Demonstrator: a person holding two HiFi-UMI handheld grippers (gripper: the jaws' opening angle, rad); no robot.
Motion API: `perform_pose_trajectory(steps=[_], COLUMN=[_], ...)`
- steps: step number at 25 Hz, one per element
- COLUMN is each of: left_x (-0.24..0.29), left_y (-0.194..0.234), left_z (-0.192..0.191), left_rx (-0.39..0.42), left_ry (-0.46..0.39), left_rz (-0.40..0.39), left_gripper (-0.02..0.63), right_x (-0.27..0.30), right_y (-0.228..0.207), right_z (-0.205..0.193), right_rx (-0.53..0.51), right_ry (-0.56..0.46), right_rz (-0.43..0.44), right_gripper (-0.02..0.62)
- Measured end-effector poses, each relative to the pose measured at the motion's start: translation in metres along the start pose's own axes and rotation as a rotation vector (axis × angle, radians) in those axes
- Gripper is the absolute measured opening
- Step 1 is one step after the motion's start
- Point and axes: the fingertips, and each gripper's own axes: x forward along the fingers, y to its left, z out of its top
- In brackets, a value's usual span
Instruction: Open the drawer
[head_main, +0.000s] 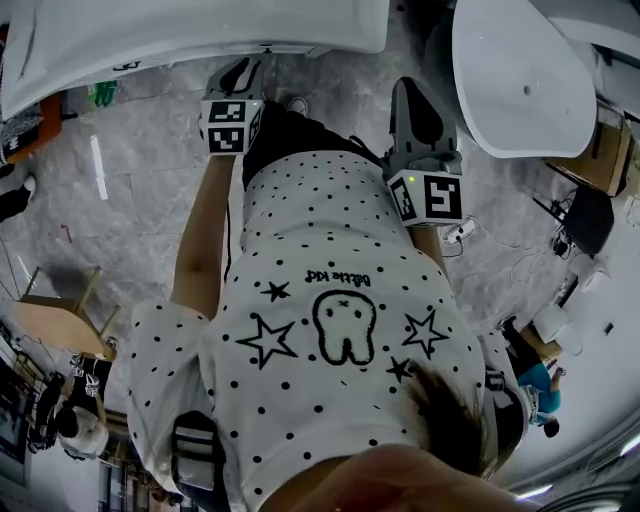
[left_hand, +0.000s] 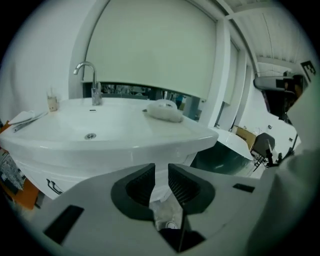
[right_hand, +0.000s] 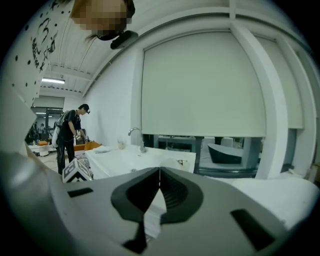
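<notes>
Grey stone floor (head_main: 130, 180) fills head view; white basin (head_main: 150, 40) at top, left gripper (head_main: 238, 80) and right gripper (head_main: 418, 110) both short of the basin.

Left gripper view: fingers slightly parted, nothing between; faucet (left_hand: 90, 80) at the basin's back.

Right gripper view: fingers pressed together, empty.

Drawer not visible anywhere, probably below the basin.

Risk: a blind reach knocks the basin rim, and the pressed-together right fingers slide off any handle.
</notes>
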Motion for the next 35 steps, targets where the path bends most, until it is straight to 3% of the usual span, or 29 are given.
perform_pose_trajectory(steps=[7,13,18,29,35], left_x=[0.071,0.117,0.144,0.204,0.225], left_y=[0.018,0.034,0.040,0.056,0.070], left_z=[-0.046,-0.092,-0.119,-0.158,-0.150], left_rx=[-0.026,-0.109,-0.113,-0.161,-0.178], left_ry=[0.089,0.193,0.250,0.278,0.217], left_rz=[0.028,0.051,0.070,0.085,0.130], left_gripper=[0.091,0.110,0.143,0.183,0.184], right_x=[0.011,0.009,0.000,0.006,0.006], right_y=[0.007,0.018,0.026,0.036,0.031], right_z=[-0.001,-0.010,-0.025,-0.065,-0.080], right_rx=[-0.025,-0.024,0.001,0.048,0.075], right_ry=[0.031,0.067,0.119,0.209,0.244], right_rz=[-0.004,0.000,0.026,0.016,-0.003], right_gripper=[0.014,0.014,0.014,0.014,0.014])
